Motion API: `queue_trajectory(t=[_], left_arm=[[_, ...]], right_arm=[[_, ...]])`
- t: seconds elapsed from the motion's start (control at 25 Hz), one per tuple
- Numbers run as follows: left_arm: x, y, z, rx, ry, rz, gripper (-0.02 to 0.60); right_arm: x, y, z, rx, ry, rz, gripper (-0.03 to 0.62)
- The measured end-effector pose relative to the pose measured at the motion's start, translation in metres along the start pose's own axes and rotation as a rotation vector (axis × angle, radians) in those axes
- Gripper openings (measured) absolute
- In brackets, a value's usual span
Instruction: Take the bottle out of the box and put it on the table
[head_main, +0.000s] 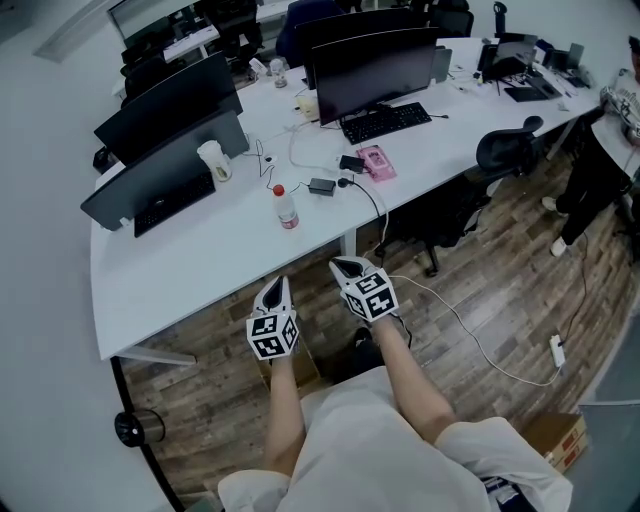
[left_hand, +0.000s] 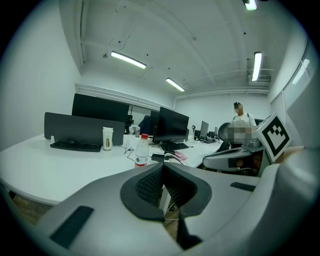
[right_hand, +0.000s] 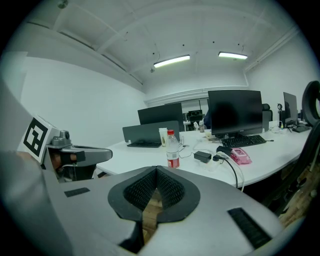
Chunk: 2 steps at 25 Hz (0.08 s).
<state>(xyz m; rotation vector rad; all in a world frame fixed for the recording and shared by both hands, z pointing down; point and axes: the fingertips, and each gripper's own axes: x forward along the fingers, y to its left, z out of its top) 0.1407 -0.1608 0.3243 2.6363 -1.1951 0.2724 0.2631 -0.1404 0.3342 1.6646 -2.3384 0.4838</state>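
Head view: the left gripper (head_main: 283, 284) and right gripper (head_main: 346, 267) are held just off the white table's (head_main: 200, 270) near edge, touching nothing; the red-capped bottle (head_main: 286, 208) stands upright on it. Left gripper view: jaws pressed together, empty. Right gripper view: jaws together, empty; the bottle's red label is too small to read

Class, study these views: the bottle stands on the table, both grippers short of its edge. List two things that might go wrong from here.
1. The bottle is tall, narrow and upright; a nudge from the shut left gripper or right gripper would likely topple it.
2. A black cable drops over the table edge near the right gripper; snagging it might drag the adapter into the bottle.
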Motion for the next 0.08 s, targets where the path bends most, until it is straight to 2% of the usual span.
queue_trajectory(t=[0.08], left_arm=[[0.0000,0.0001,0.0016,0.002,-0.001,-0.004,0.012]], right_arm=[[-0.0004,0.0001,0.0011,-0.001,0.000,-0.002,0.038]])
